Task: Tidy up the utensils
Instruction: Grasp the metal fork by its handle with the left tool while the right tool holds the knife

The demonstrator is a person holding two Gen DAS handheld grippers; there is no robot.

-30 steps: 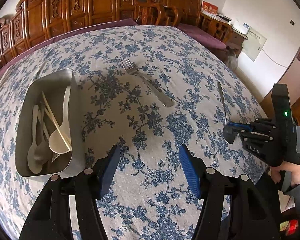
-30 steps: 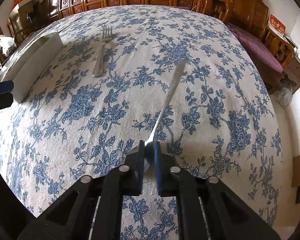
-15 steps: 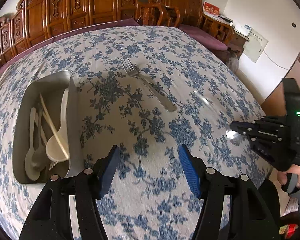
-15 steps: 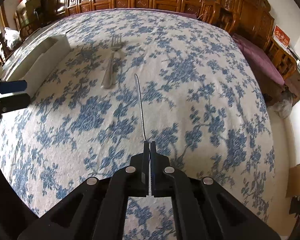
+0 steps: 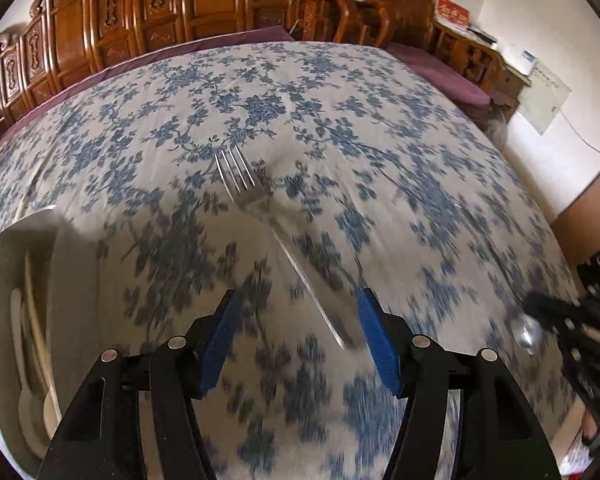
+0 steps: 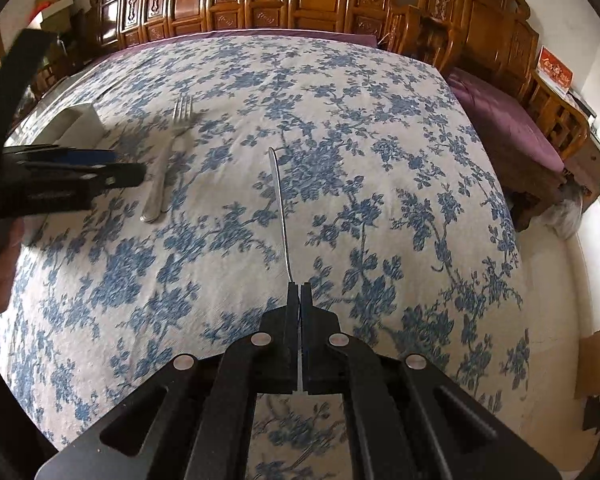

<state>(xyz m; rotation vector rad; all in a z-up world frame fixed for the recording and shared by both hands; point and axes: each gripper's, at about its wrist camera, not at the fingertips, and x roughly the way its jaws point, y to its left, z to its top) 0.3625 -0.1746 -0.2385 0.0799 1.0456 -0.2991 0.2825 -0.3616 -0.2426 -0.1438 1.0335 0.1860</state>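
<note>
Spoon clamped by its bowl in the right gripper, handle jutting forward edge-on above the flowered tablecloth; bowl glimpsed only from the left camera. Fork lying on the cloth, handle end between the wide-apart blue fingers of the left gripper, untouched. Tray of pale utensils far left, blurred. Compared with a second ago: spoon lifted off the cloth, left gripper moved up to the fork.
</note>
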